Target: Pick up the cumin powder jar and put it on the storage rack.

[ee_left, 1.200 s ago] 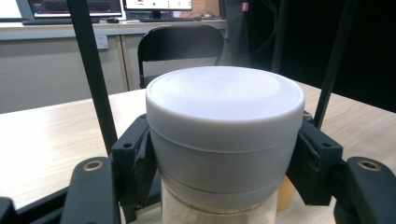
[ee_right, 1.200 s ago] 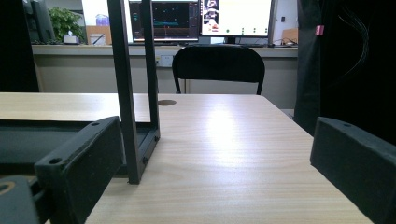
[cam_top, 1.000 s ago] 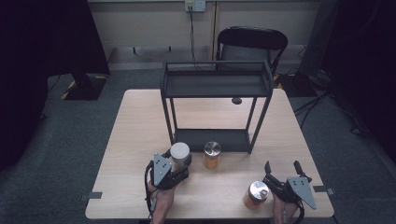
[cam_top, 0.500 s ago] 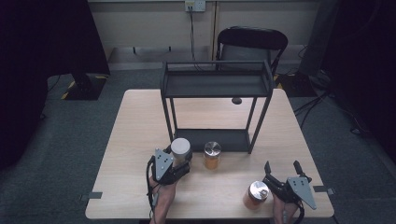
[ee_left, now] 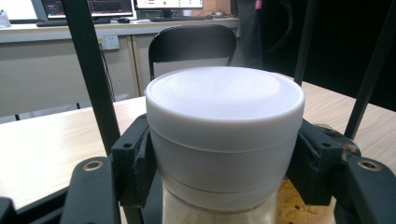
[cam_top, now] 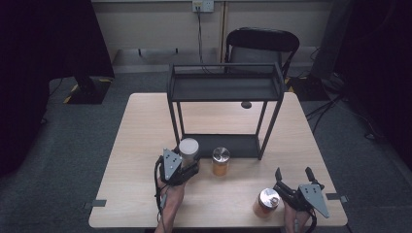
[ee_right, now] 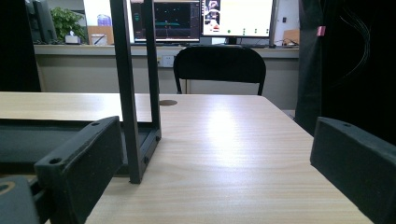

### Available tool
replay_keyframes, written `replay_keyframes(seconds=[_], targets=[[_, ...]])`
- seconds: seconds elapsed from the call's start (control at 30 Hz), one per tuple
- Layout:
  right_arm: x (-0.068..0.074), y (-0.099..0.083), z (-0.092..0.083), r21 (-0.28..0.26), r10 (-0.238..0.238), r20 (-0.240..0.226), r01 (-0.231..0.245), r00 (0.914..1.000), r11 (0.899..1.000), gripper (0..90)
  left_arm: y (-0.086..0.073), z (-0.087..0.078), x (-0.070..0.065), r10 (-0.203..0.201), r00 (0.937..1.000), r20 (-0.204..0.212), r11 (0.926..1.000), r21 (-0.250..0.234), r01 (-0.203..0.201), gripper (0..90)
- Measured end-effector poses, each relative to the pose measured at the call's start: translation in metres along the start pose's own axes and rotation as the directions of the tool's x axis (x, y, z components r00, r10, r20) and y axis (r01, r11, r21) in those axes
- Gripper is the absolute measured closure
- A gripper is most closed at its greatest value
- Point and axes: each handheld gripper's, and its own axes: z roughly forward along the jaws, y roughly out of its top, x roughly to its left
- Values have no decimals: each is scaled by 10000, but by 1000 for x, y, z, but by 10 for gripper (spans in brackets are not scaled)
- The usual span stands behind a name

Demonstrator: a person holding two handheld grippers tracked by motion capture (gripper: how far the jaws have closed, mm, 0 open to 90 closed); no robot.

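Note:
My left gripper (cam_top: 187,162) is shut on a white-lidded jar (cam_top: 189,147) just in front of the black two-tier rack (cam_top: 226,88). In the left gripper view the jar (ee_left: 224,135) stands upright with a jaw pressed on each side below its lid. A silver-lidded orange jar (cam_top: 220,161) stands on the table right of it, near the rack's lower shelf (cam_top: 233,144). My right gripper (cam_top: 293,174) stands open near the front right edge. A second orange jar (cam_top: 266,202) stands just left of its body. Nothing is between its jaws (ee_right: 219,154).
The rack's front right leg (ee_right: 135,93) rises close ahead of the right gripper, slightly left. A black chair (cam_top: 262,43) stands behind the wooden table (cam_top: 141,141). A small dark round spot (cam_top: 246,104) lies under the rack's back edge.
My left gripper has carried the white-lidded jar a little forward toward the rack. The right gripper and both orange jars have stayed put.

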Motion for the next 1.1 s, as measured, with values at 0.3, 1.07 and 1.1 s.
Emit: replay_keyframes(seconds=[0.3, 1.07, 1.1], targets=[[0, 0, 0, -6, 4, -15, -4, 10000, 10000, 18, 6, 10, 1, 137, 9998, -142, 9999, 69, -136, 340], [-1, 0, 0, 2, 22, -62, -22, 10000, 10000, 18, 16, 30, 4, 272, 9995, -169, 9996, -28, -272, 340], [-1, 0, 0, 10, 32, -64, -32, 10000, 10000, 18, 15, 31, 4, 307, 9994, -161, 9995, -41, -308, 339]])
